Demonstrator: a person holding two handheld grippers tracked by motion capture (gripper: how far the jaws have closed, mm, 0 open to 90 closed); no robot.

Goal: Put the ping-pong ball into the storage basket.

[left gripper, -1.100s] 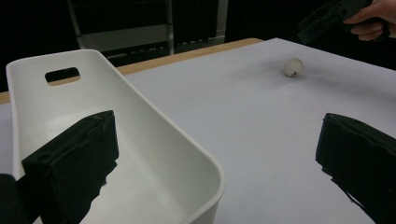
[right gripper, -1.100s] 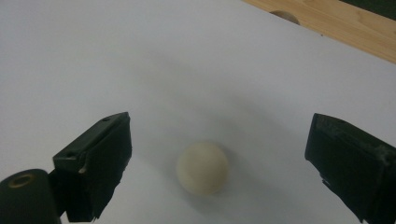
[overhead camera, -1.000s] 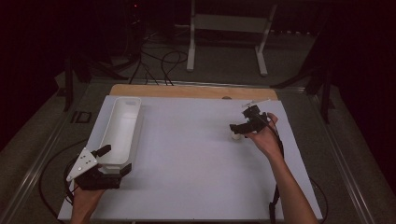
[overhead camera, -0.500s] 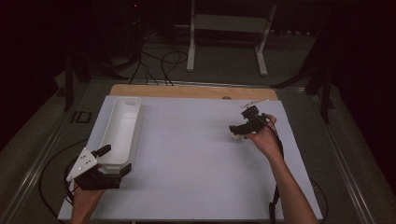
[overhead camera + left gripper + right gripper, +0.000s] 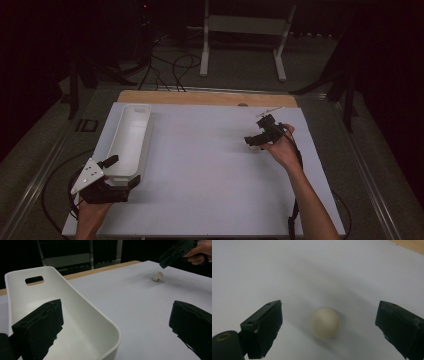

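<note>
Standing by the table (image 5: 210, 170), I see its wide pale sheet, a wooden edge at the far side, and a dark room behind with a white stand (image 5: 242, 30) and loose cables on the floor. A long white bin (image 5: 127, 140) with a handle slot lies at the left. The left gripper (image 5: 120, 172) sits at its near end, jaws wide, one inside the bin and one outside over the sheet. On the right, the right gripper (image 5: 328, 322) hovers with jaws spread wide either side of a small cream ball (image 5: 324, 322), not touching it. The ball rests on the sheet, matte and round; from above the gripper mostly hides it.
</note>
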